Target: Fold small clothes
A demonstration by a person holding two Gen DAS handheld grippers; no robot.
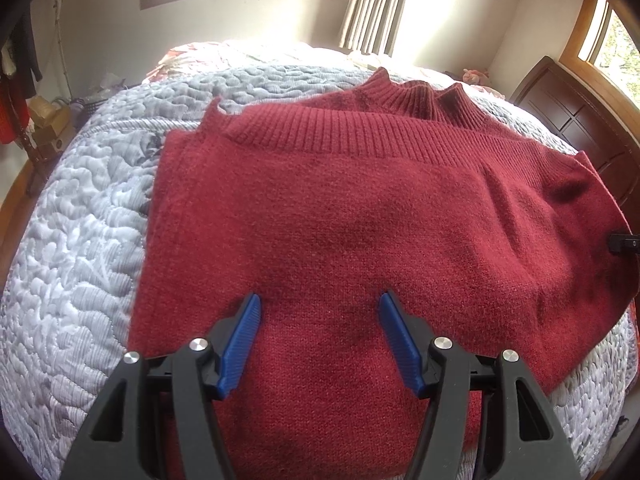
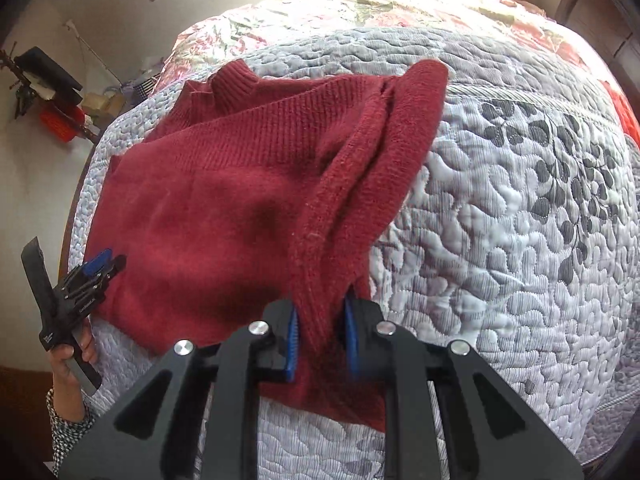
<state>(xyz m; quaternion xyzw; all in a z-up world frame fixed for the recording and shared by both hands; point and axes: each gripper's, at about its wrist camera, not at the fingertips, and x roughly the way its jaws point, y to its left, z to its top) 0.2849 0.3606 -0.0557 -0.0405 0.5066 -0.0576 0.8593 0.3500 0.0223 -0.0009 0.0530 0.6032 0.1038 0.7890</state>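
A dark red knitted sweater lies folded on a grey quilted bedspread, ribbed collar at the far side. My left gripper hovers open over the sweater's near part, blue pads wide apart with nothing between them. In the right wrist view my right gripper is shut on a bunched fold of the sweater at its right side, and that fold rises towards the jaws. The left gripper shows at the sweater's left edge, held by a hand. The right gripper's tip pokes in at the far right.
A dark wooden headboard stands at the right of the bed. A floral quilt covers the far part. Boxes and clutter sit on the floor beyond the left edge. Bare grey bedspread stretches right of the sweater.
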